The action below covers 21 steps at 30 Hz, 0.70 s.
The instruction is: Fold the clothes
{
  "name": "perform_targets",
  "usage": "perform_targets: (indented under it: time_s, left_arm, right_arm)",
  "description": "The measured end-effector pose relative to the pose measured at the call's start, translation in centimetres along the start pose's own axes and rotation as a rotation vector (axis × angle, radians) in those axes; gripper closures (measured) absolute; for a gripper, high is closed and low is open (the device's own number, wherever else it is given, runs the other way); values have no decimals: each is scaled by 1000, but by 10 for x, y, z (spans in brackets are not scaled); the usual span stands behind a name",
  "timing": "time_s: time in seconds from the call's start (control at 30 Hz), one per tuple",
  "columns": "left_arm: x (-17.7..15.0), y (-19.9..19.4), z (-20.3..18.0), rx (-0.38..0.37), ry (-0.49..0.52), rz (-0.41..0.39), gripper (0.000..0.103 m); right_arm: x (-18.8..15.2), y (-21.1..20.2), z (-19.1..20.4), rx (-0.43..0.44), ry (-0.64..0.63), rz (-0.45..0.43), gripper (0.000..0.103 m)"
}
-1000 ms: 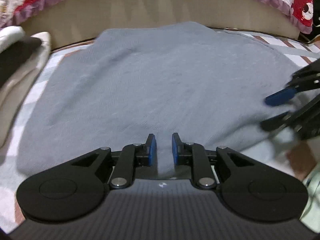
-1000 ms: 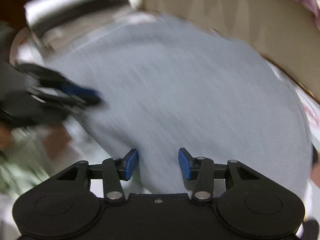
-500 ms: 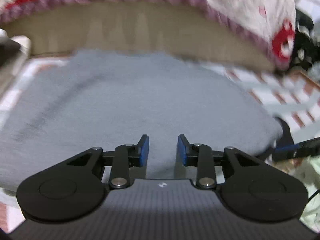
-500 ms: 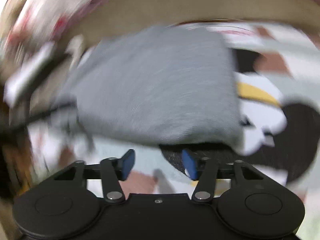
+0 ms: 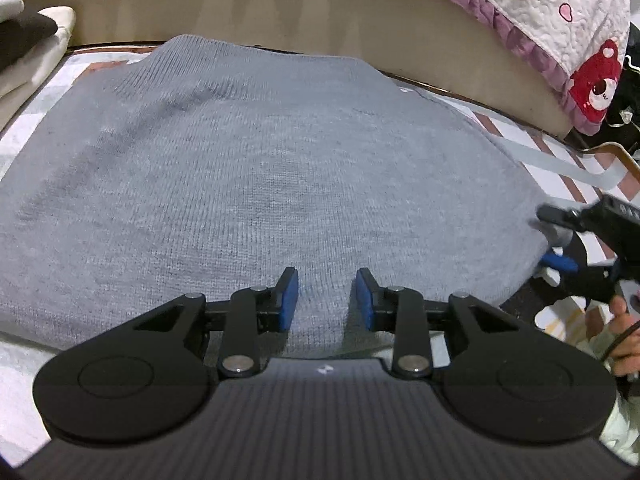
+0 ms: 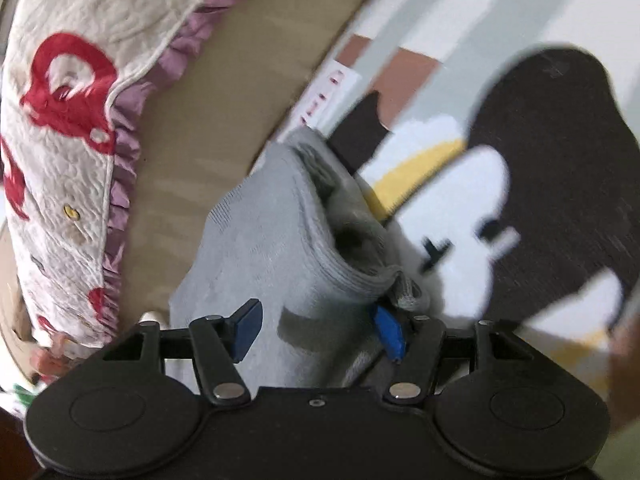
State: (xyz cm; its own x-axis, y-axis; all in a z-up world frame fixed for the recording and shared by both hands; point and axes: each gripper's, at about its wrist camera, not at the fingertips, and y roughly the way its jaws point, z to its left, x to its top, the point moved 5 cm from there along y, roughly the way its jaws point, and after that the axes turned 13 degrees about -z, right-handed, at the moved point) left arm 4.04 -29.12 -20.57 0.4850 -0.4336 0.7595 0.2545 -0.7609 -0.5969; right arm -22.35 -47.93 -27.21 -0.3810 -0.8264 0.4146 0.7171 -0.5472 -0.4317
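Observation:
A grey knit garment (image 5: 260, 184) lies folded and flat on a patterned mat. My left gripper (image 5: 326, 294) is open over its near edge, with cloth between the fingers and nothing gripped. My right gripper (image 5: 560, 248) is at the garment's right edge in the left wrist view. In the right wrist view the right gripper (image 6: 320, 326) is open, with the garment's layered edge (image 6: 304, 248) lying between its fingers, one finger over the top layer and one under the fold.
A stack of folded black and cream clothes (image 5: 24, 44) lies at the far left. A beige sofa base (image 5: 280, 8) with a red-and-white quilt (image 5: 560, 20) runs along the back. The mat (image 6: 540, 160) carries a dark cartoon print.
My left gripper has opened wider over the near edge. My right gripper has swung from the middle of the garment around to its right edge and now straddles the folded layers.

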Motion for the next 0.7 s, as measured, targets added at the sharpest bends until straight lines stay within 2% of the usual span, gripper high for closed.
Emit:
perform_targets:
  time_s: [0.03, 0.1, 0.13, 0.17, 0.2, 0.33, 0.4, 0.47, 0.57, 0.7]
  left_arm:
    - [0, 0, 1, 3, -13, 5, 72]
    - [1, 0, 3, 9, -57, 12, 72]
    - [1, 0, 6, 13, -86, 7, 72]
    - [-1, -1, 8, 16, -118, -2, 72]
    - [-2, -2, 11, 18, -147, -10, 72]
    - [4, -18, 22, 39, -115, -29, 72]
    - [13, -27, 34, 37, -126, -48, 72]
    - [22, -30, 51, -6, -200, -42, 61]
    - [30, -39, 82, -22, -267, -35, 61]
    - [31, -56, 125, 89, -255, -112, 63]
  right_arm:
    - [-1, 6, 7, 13, -13, 2, 42]
    - [-2, 19, 14, 54, -4, 17, 63]
    - [-2, 25, 17, 42, -29, 4, 75]
    - [-1, 24, 29, 68, -74, 6, 83]
    - [0, 22, 40, 95, -119, 9, 85]
    - [3, 16, 85, 200, -299, 20, 91]
    - [5, 13, 107, 253, -389, 25, 92]
    - [6, 10, 131, 309, -478, 31, 92]
    - [-2, 15, 203, 453, -592, 50, 92]
    - [-37, 27, 281, 623, -753, 151, 92]
